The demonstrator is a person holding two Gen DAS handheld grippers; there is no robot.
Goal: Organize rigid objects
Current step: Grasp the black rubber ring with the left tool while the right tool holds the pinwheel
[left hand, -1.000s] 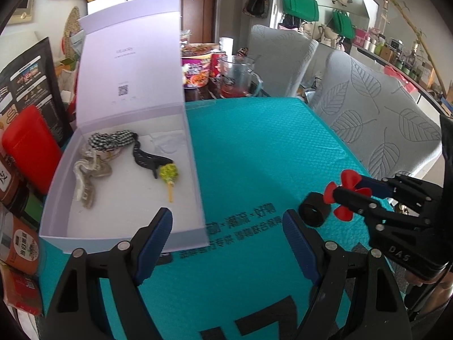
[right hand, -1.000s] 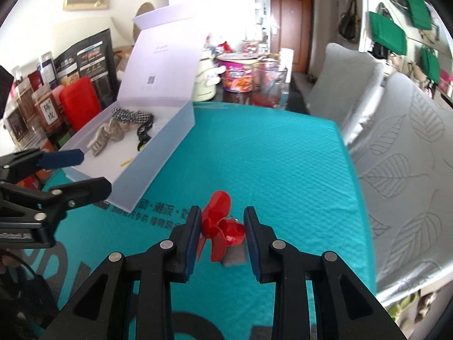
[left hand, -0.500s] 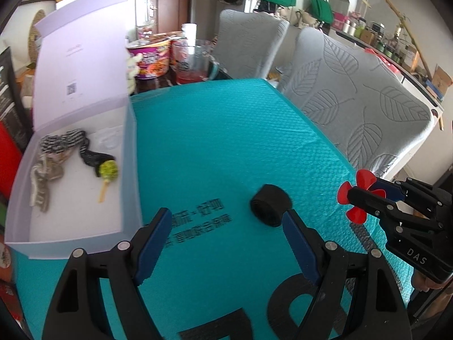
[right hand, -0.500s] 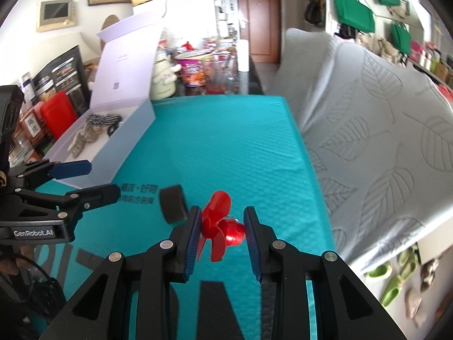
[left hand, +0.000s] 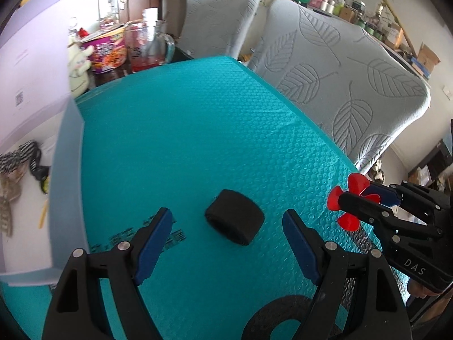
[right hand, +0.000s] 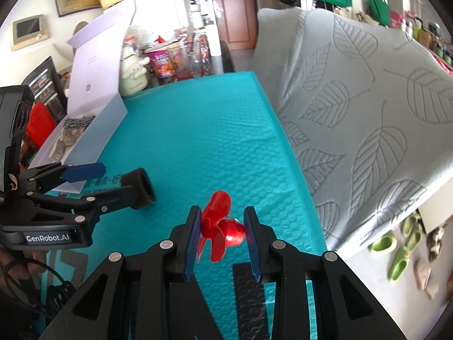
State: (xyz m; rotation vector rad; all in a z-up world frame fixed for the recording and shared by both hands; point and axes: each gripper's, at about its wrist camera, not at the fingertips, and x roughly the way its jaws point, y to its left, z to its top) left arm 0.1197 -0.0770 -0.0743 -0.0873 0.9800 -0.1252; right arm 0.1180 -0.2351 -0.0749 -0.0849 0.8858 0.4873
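Roll lies on mat, apparently right of box.

Leaf-patterned grey chairs, brown door

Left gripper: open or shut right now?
Open: the left gripper has its jaws spread wide on either side of the black ring, not touching it.

The desk wears a teal cover embossed all over with small bubbles and printed with black characters. On it lies a matte black ring. The right claw, black with blue ribbed pads, carries a bright red propeller. The left claw is black with blue pads too. The open box is pale lavender; inside shows a black-and-white checked cloth. The chair covers are light grey with a leaf pattern.
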